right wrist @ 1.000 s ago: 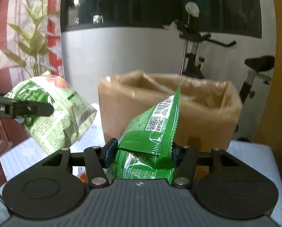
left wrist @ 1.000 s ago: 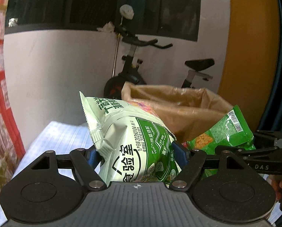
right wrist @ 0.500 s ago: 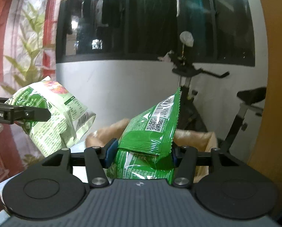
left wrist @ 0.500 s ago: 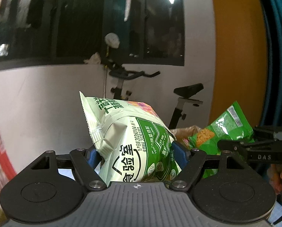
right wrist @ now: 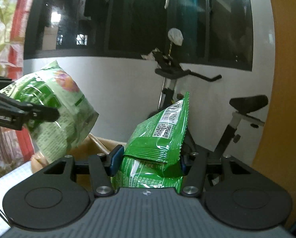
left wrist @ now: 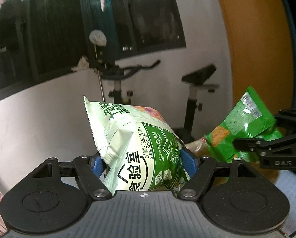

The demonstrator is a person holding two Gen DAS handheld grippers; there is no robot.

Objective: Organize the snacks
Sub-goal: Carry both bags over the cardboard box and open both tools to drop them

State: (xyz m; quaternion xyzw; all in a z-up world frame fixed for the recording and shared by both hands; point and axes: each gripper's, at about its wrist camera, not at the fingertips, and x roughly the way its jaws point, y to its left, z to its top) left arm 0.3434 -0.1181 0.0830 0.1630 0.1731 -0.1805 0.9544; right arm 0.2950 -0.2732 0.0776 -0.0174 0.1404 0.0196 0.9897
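My left gripper (left wrist: 143, 161) is shut on a pale green snack bag (left wrist: 136, 138) with Chinese print and holds it up in the air. It shows at the left of the right wrist view (right wrist: 54, 107). My right gripper (right wrist: 147, 159) is shut on a bright green snack bag (right wrist: 160, 132) with a barcode. That bag shows at the right of the left wrist view (left wrist: 241, 125). The brown paper bag (right wrist: 100, 144) is open just below and beyond both grippers; only its rim shows.
An exercise bike (right wrist: 177, 79) stands behind against a white wall under dark windows. An orange panel (left wrist: 253, 49) is at the right. A white tabletop (right wrist: 7, 180) shows at the lower left. A red patterned curtain (right wrist: 13, 29) hangs at the left.
Both grippers have risen with their snack bags. The paper bag has dropped from the middle of both views to a sliver near the fingers.
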